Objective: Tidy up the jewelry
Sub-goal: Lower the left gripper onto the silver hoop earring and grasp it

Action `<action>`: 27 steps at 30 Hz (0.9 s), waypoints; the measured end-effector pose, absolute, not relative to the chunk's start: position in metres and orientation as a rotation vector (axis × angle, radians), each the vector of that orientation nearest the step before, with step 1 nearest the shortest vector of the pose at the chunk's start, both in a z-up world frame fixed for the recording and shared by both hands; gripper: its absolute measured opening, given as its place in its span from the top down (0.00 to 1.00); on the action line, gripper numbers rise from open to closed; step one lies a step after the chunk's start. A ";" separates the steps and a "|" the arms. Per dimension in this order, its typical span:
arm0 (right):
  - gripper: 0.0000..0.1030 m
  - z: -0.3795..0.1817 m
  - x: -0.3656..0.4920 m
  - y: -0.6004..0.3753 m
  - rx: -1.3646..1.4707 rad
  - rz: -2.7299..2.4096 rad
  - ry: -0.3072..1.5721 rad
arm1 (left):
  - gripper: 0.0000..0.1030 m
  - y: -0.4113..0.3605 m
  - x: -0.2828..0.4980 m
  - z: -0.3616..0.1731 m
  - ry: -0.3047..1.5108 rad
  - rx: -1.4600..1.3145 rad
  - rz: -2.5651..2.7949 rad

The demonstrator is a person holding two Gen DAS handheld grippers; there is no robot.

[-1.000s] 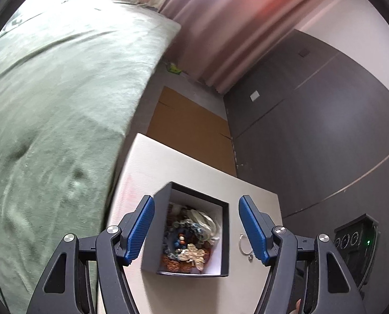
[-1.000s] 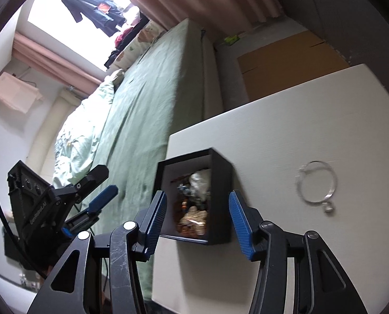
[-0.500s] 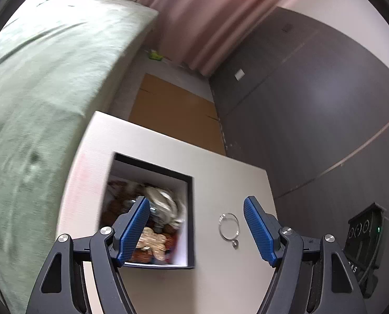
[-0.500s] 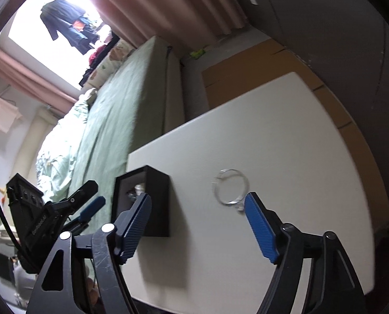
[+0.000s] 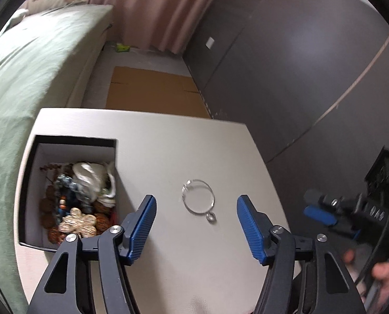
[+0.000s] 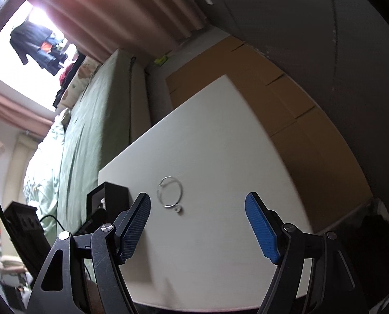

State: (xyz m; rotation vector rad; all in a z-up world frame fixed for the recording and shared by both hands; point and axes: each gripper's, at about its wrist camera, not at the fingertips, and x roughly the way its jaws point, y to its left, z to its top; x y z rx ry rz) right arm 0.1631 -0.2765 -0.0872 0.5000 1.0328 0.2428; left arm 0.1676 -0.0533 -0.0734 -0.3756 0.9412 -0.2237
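A thin silver wire bangle (image 5: 198, 196), a plain round hoop with a small ring-shaped charm at its near edge, lies flat on the smooth, matte white desk (image 5: 194, 144). To its left, apart from it, stands a square black box (image 5: 27, 183) with white inner walls, open at the top; inside is a jumbled heap of jewelry (image 5: 76, 204): brown ridged beads, dark blue and grey beads, a pale gold flower-shaped piece, and crumpled whitish material at the back. The left gripper (image 5: 197, 225) hangs over the desk with its ribbed blue fingers (image 5: 142, 225) spread wide and holding nothing, the bangle lying just ahead of the gap. The right gripper (image 6: 197, 229) is likewise spread wide and empty, with the bangle ahead and toward its left finger. A soft green blanket covers the bed (image 5: 24, 65) beside the desk, and flat brown cardboard (image 5: 152, 91) lies on the floor beyond.
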 end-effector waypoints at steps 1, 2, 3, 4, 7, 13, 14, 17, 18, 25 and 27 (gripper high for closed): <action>0.27 -0.087 0.162 -0.279 0.498 0.236 1.031 | 0.42 -0.060 0.168 -0.076 0.949 -0.357 -0.227; 0.27 -0.086 0.161 -0.282 0.493 0.228 1.029 | 0.43 -0.066 0.169 -0.078 0.957 -0.341 -0.231; 0.27 -0.085 0.161 -0.285 0.487 0.222 1.027 | 0.47 -0.072 0.170 -0.081 0.966 -0.325 -0.234; 0.27 -0.084 0.161 -0.287 0.483 0.219 1.026 | 0.51 -0.077 0.170 -0.083 0.974 -0.309 -0.234; 0.27 -0.083 0.160 -0.294 0.480 0.211 1.023 | 0.56 -0.097 0.171 -0.092 0.992 -0.225 -0.203; 0.27 -0.082 0.158 -0.302 0.462 0.195 1.028 | 0.61 -0.120 0.173 -0.110 1.023 -0.176 -0.202; 0.27 -0.082 0.157 -0.304 0.460 0.189 1.030 | 0.61 -0.122 0.174 -0.112 1.026 -0.172 -0.201; 0.27 -0.082 0.157 -0.306 0.451 0.181 1.034 | 0.65 -0.133 0.178 -0.119 1.040 -0.157 -0.200; 0.27 -0.082 0.157 -0.307 0.452 0.181 1.034 | 0.67 -0.135 0.179 -0.122 1.046 -0.151 -0.201; 0.27 -0.082 0.157 -0.312 0.469 0.189 1.035 | 0.72 -0.147 0.189 -0.140 1.074 -0.113 -0.171; 0.27 -0.082 0.157 -0.312 0.469 0.192 1.033 | 0.72 -0.149 0.188 -0.140 1.057 -0.084 -0.161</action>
